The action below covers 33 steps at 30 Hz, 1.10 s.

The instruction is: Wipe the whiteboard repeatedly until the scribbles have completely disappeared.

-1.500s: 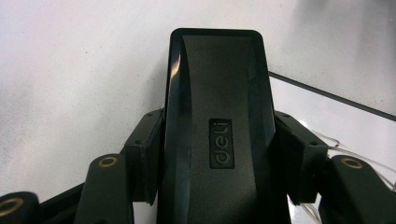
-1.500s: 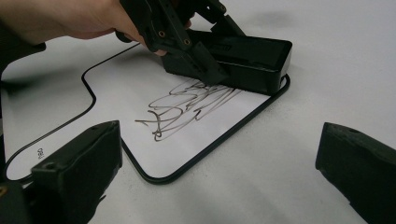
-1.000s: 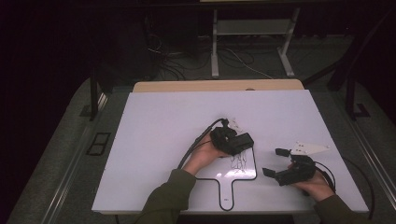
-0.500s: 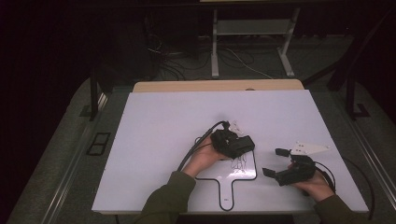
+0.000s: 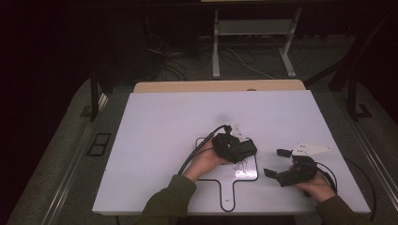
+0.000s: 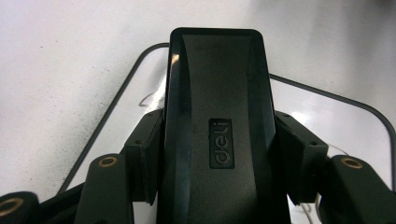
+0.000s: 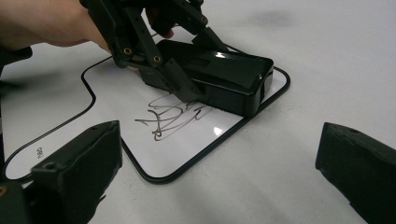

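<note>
A small whiteboard (image 5: 211, 174) with a black border and a handle lies on the white table, with black scribbles (image 5: 241, 165) on its right part. My left gripper (image 5: 241, 151) is shut on a black eraser (image 5: 245, 148) marked "deli", which rests flat on the board just above the scribbles. In the left gripper view both pads press the eraser's (image 6: 217, 84) sides. The right gripper view looks across the scribbles (image 7: 173, 114) to the eraser (image 7: 224, 74) and the left gripper (image 7: 201, 63). My right gripper (image 5: 276, 162) lies open to the right of the board, its jaws wide apart (image 7: 217, 177) with nothing between them.
The white tabletop (image 5: 187, 117) stretches wide to the left and far side of the board. A wooden strip (image 5: 216, 86) runs along its far edge. Beyond it are stand legs (image 5: 216, 42) and cables on the dark floor.
My left gripper with the eraser has shifted slightly toward the near edge over the board. The right gripper has stayed in place.
</note>
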Available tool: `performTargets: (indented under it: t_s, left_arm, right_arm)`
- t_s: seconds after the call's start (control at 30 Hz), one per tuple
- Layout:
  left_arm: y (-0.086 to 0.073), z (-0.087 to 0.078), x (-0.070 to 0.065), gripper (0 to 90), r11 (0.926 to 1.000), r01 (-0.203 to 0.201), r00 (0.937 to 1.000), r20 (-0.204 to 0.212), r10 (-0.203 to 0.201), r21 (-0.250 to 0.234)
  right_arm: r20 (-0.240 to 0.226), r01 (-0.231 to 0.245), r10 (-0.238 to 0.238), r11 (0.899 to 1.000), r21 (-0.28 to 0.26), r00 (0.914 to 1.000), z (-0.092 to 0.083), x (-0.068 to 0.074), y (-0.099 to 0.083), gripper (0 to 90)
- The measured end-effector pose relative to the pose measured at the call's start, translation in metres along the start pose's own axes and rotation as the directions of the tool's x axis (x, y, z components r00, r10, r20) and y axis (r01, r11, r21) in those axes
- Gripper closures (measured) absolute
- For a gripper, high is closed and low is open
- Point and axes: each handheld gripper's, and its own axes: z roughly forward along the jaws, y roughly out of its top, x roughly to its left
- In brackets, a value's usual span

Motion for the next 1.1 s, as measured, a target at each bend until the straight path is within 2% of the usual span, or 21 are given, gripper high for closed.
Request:
performTargets:
  t_s: [0.33, 0.4, 0.43, 0.47, 0.63, 1.1]
  left_arm:
    - [-0.002, -0.002, -0.011, 39.7, 0.9999, -0.010, 0.9999, 0.005, 0.010, 0.006]
    - [-0.002, -0.003, -0.013, 39.7, 0.9996, -0.024, 0.9997, 0.008, 0.024, 0.016]
    - [-0.002, -0.002, -0.015, 39.7, 0.9998, -0.016, 0.9998, 0.010, 0.015, 0.009]
    - [-0.002, -0.004, -0.016, 39.7, 0.9993, -0.033, 0.9994, 0.015, 0.032, 0.019]
    - [-0.003, -0.004, -0.022, 39.7, 0.9996, -0.028, 0.9995, 0.017, 0.028, 0.010]
    - [-0.007, -0.008, -0.041, 39.7, 0.9985, -0.043, 0.9981, 0.046, 0.042, 0.033]
  right_arm:
    - [-0.002, -0.001, 0.001, 1.000, -0.001, 1.0000, 0.000, 0.000, 0.000, 0.0]
    - [-0.001, -0.001, 0.001, 1.000, -0.001, 1.0000, 0.000, 0.000, 0.000, 0.0]
    - [-0.001, -0.001, 0.001, 1.000, -0.002, 1.0000, 0.000, 0.000, 0.000, 0.0]
    - [-0.001, 0.000, 0.000, 1.000, -0.001, 1.0000, 0.000, 0.000, 0.000, 0.0]
    - [0.000, 0.000, 0.000, 1.000, -0.001, 1.0000, 0.000, 0.000, 0.000, 0.0]
    - [0.003, 0.001, -0.001, 1.000, -0.001, 1.0000, 0.000, 0.000, 0.000, 0.0]
